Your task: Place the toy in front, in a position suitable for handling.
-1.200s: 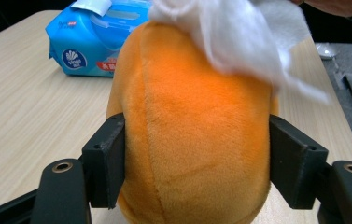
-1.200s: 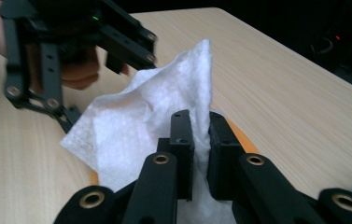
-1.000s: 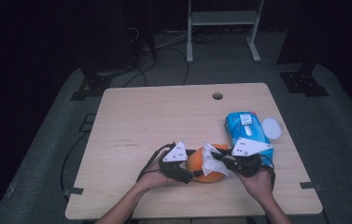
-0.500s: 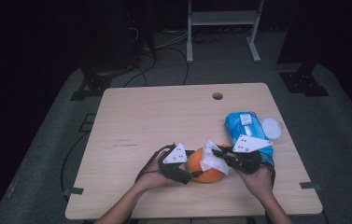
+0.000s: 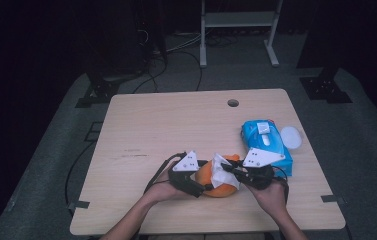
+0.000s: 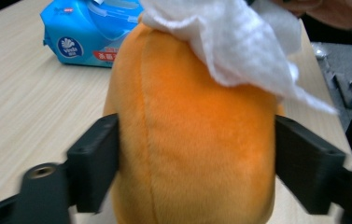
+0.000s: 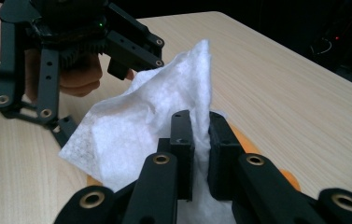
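Little has shifted on the table since a second ago, though the left gripper [image 5: 202, 186] jaws have just been opening, the orange plush toy [image 5: 217, 179] between them. Whether its pads still press the plush is hard to tell; they sit right against its sides. The right gripper [image 5: 230, 169] is pinched tight on a white tissue [image 5: 221, 170] draped over the toy, near the table's [image 5: 176, 125] front edge, left of the blue tissue pack [image 5: 266, 140]. Wiping looks in hand; next, drag the tissue across while steadying the toy.
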Demonstrator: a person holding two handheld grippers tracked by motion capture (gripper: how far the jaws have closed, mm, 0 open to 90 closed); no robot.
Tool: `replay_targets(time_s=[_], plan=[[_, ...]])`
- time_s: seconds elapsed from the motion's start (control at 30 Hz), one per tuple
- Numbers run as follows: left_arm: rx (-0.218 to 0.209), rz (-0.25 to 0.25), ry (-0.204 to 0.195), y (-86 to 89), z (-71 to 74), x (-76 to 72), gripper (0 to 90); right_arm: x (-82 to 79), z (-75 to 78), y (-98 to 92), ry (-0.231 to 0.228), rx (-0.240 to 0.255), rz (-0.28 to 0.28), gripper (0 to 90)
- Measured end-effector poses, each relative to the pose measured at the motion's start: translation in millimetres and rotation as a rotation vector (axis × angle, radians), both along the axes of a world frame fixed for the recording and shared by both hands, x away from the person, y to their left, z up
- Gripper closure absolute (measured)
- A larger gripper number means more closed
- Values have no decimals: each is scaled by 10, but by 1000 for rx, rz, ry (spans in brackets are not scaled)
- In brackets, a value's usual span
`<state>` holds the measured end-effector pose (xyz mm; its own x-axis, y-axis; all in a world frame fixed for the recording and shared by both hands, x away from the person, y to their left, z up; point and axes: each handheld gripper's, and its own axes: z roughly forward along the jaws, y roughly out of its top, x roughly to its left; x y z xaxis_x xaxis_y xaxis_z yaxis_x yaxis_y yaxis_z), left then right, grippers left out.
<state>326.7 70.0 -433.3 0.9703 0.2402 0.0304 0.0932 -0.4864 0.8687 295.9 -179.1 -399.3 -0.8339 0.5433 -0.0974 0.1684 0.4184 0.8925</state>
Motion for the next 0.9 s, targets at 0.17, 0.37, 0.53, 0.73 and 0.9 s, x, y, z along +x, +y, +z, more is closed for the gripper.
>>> replay_targets(time_s=[0.17, 0.37, 0.53, 0.73, 0.9], plan=[[-29, 11, 64, 15, -2, 48, 202, 51, -28, -69, 31, 26, -8, 820], [-74, 43, 116, 17, -14, 65, 219, 52, -31, -36, 40, 22, -22, 818], [-56, 39, 35, -110, 47, -46, 287, -37, 63, 53, -12, 11, -1, 818], [-25, 15, -16, -126, 35, -98, 303, -89, 46, 270, -21, -39, 72, 817], [-31, 16, -5, -81, 4, -57, 295, 2, 66, 26, -12, -27, -5, 816]])
